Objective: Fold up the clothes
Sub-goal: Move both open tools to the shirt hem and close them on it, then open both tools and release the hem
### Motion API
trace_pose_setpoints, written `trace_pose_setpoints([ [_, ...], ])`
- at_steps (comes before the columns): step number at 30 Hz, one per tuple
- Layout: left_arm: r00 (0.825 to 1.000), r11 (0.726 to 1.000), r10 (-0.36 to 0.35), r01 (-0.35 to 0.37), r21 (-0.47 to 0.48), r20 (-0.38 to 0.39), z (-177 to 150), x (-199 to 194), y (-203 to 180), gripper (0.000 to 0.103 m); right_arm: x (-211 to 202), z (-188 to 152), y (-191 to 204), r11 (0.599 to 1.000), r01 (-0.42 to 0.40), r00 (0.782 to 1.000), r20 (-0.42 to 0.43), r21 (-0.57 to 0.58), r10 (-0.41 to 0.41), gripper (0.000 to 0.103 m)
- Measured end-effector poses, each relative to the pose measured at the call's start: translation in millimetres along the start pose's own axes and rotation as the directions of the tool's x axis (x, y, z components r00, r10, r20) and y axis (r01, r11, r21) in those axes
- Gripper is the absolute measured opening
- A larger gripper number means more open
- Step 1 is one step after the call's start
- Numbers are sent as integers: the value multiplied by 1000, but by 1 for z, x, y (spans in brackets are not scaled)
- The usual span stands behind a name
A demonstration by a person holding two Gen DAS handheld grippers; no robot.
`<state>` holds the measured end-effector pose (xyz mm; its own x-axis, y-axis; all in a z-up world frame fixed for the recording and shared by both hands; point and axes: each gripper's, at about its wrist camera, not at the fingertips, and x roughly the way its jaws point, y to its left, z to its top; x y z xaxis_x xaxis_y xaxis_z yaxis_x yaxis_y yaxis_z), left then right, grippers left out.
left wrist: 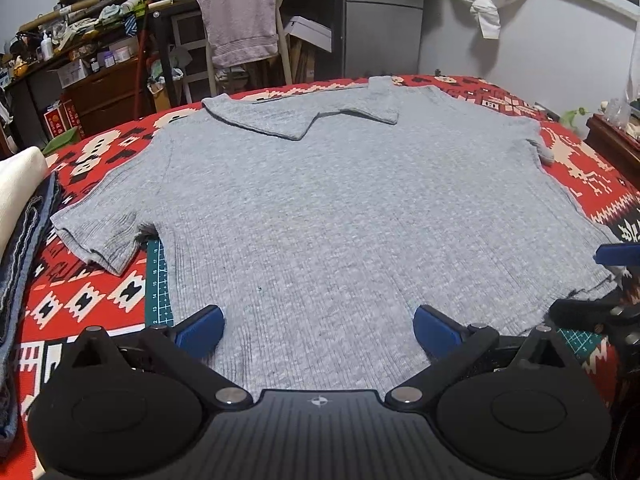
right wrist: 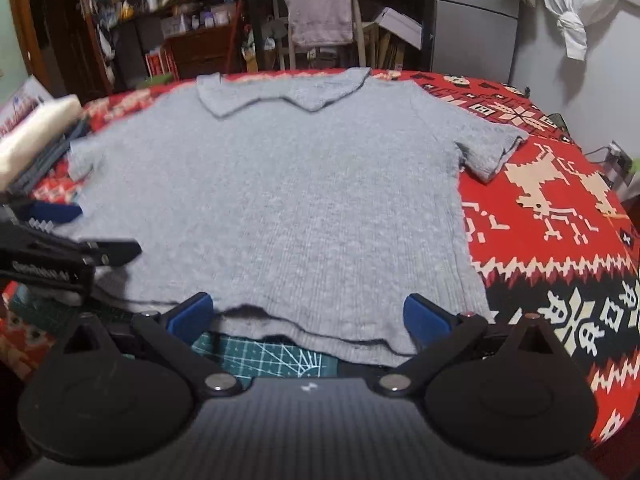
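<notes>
On the left side, a pile of folded clothes (left wrist: 20,216) is sitting by the edge of the red patterned blanket (left wrist: 580,168). Next to it, the grey shirt (left wrist: 320,208) is lying flat and spread out on the blanket, with its collar (left wrist: 300,114) at the far end and both short sleeves sticking out to the sides. A green cutting mat (right wrist: 272,356) is peeking out from under its near hem. The left tongs (left wrist: 318,326) are hanging over the bottom part of the shirt, wide open and holding nothing. Further right, the right tongs (right wrist: 308,316) are sitting at the near hem, also wide open and holding nothing. The shirt is looking soft, light and floppy, with little ribs in the knit, so it will probably bend and sag easily and may stretch if pulled hard. Good places to pinch it are likely the hem corners, the sleeve ends or the shoulders, because the edges there are a bit thicker. It is grey all over with tiny light specks and almost no wrinkles.
</notes>
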<state>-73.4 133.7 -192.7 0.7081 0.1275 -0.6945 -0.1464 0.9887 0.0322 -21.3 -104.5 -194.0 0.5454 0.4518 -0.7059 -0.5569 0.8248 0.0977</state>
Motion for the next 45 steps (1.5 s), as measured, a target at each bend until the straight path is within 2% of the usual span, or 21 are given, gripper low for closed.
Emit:
trace_pose_setpoints([
  [3, 1000, 1000, -2, 2, 7, 15, 1, -5, 0, 100, -9, 4, -3, 1000, -27, 998, 53, 9, 27, 103],
  [7, 997, 998, -66, 65, 21, 35, 3, -21, -5, 99, -4, 11, -1, 999, -44, 999, 28, -2, 44, 101],
  [9, 996, 995, -86, 85, 43, 35, 1, -24, -11, 88, -4, 11, 1, 998, -59, 998, 29, -7, 59, 96],
  [11, 996, 994, -87, 85, 71, 28, -1, -25, -17, 82, -5, 11, 5, 999, -39, 999, 27, -35, 40, 88],
  [13, 996, 993, -90, 89, 79, 9, -3, -24, -21, 72, -6, 12, 9, 998, -39, 999, 25, -47, 40, 71],
  [14, 995, 993, -96, 95, 73, 0, -3, -24, -22, 64, -6, 12, 11, 998, -42, 999, 21, -52, 43, 65],
  [16, 994, 992, -112, 112, 48, -15, -3, -25, -21, 54, -5, 14, 15, 997, -46, 999, 10, -65, 47, 28],
  [18, 993, 992, -119, 120, 38, -25, -2, -25, -22, 36, -2, 14, 20, 995, -51, 999, -9, -82, 50, 20],
  [20, 991, 992, -123, 125, 34, -43, -3, -24, -23, 24, 1, 14, 25, 993, -60, 998, -27, -101, 58, 15],
  [21, 990, 991, -127, 129, 33, -58, -4, -22, -23, 16, 1, 13, 28, 991, -63, 998, -36, -116, 59, 9],
  [23, 987, 990, -138, 140, 24, -85, -8, -20, -23, 10, 1, 9, 32, 989, -54, 997, -61, -136, 46, 9],
  [29, 980, 987, -158, 161, 14, -121, -14, -28, -19, 10, -11, 7, 26, 990, -82, 992, -106, -117, 69, 9],
  [32, 977, 983, -179, 182, 15, -112, -16, -37, -16, 10, -24, 12, 18, 992, -80, 995, -70, -102, 73, 12],
  [33, 978, 982, -185, 187, 11, -95, -15, -41, -15, 12, -28, 16, 15, 992, -72, 996, -53, -102, 66, 17],
  [34, 979, 981, -191, 192, 7, -77, -14, -45, -13, 14, -31, 18, 12, 993, -60, 998, -38, -105, 56, 31],
  [35, 979, 981, -194, 194, 5, -57, -13, -48, -11, 21, -33, 21, 9, 993, -49, 999, -26, -110, 46, 38],
  [36, 981, 982, -190, 190, -3, -45, -11, -48, -10, 38, -32, 25, 6, 992, -37, 999, -15, -117, 35, 45],
  [38, 985, 985, -171, 170, -22, -32, -7, -45, -6, 57, -26, 30, -1, 993, -10, 1000, -5, -118, 9, 48],
  [40, 989, 989, -143, 142, -38, -28, -2, -38, -1, 58, -18, 34, -7, 993, 16, 1000, 0, -118, -16, 63],
  [42, 992, 991, -124, 123, -46, -25, 1, -29, 3, 60, -7, 34, -10, 992, 30, 1000, 1, -124, -30, 74],
  [45, 996, 995, -89, 88, -48, -29, 4, -15, 7, 65, 6, 32, -15, 993, 30, 1000, 13, -113, -28, 80],
])
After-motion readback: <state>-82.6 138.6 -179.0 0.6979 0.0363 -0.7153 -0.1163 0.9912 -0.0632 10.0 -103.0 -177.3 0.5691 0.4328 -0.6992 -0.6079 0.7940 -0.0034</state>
